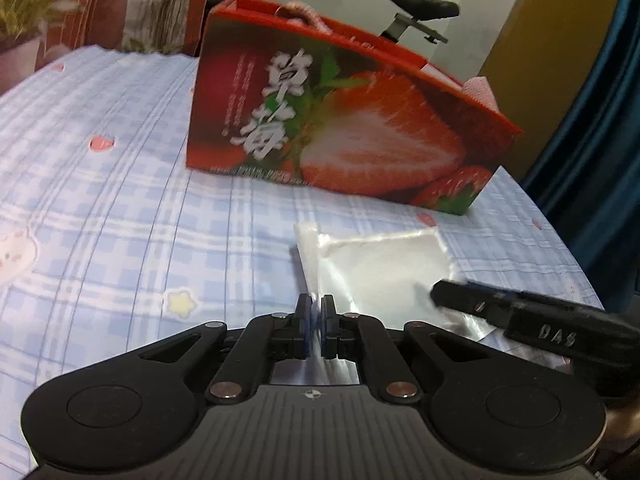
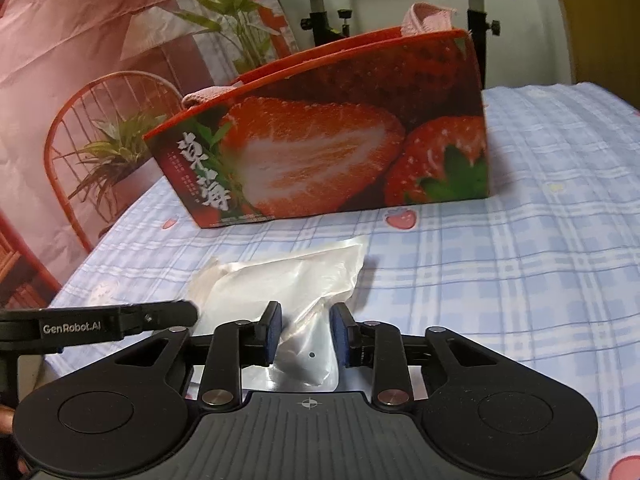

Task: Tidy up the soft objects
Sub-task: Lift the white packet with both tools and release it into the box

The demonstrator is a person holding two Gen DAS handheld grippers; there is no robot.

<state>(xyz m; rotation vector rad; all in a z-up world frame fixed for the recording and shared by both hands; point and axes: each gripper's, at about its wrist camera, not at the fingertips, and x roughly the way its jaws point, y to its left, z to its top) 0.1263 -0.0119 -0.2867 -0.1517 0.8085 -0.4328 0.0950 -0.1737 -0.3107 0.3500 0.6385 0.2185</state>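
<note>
The left hand-held gripper (image 1: 316, 312) is clenched on the near edge of a clear plastic pouch (image 1: 384, 264) at lower centre, lying on the checked bedsheet (image 1: 120, 208). The right hand-held gripper (image 2: 306, 334) straddles the pouch's near end, pads apart, below the strawberry box (image 2: 320, 152).

Strawberry box (image 1: 344, 120), standing beyond the fingertips of both tongs: large white characters "草莓" printed on its front face beside the cut-strawberry picture, with columns of smaller print to their left too fine to read. Left gripper (image 2: 120, 322), seen side-on at the left of the right gripper's view: white lettering "GenRobot.AI" on its black finger arm. Right gripper (image 1: 520, 316), seen at the right of the left gripper's view: raised letters reading "DAS" on its black body.
</note>
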